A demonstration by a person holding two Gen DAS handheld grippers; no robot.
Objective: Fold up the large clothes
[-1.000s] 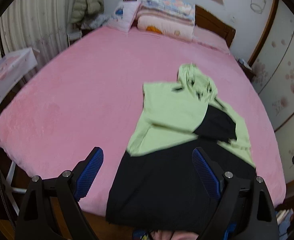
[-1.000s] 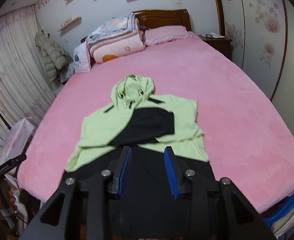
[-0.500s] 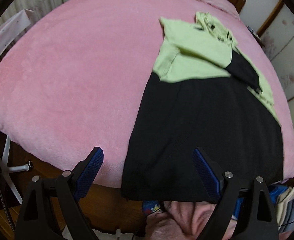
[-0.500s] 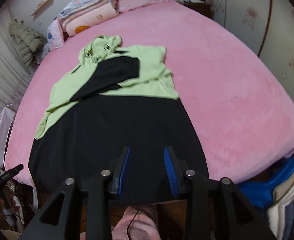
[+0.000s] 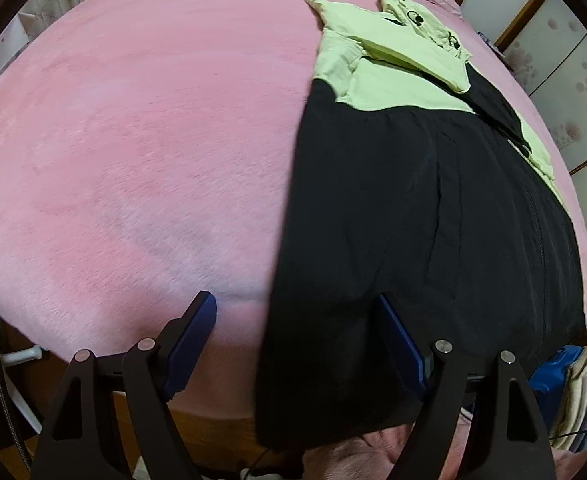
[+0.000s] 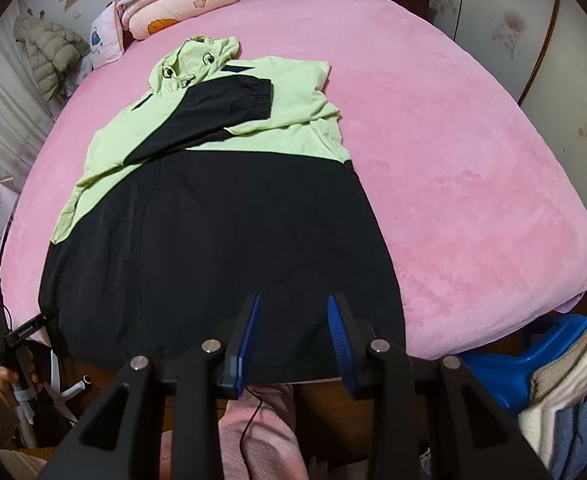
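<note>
Jacket: bottom hem hangs over the bed edge, partly hidden.
Left gripper: open, jaws just closing a little, over the hem corner.
Right gripper: half open, grips nothing.

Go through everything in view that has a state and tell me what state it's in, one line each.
hooded jacket: lying flat on the bed, sleeves folded in across the chest, hem at the near edge, not yet folded up.
hood: spread flat at the far end.
left gripper: open, jaws just been closing, straddling the jacket's hem corner, not gripping.
right gripper: partly open, over the hem, nothing pinched.
bed: covered by a smooth pink blanket.
</note>
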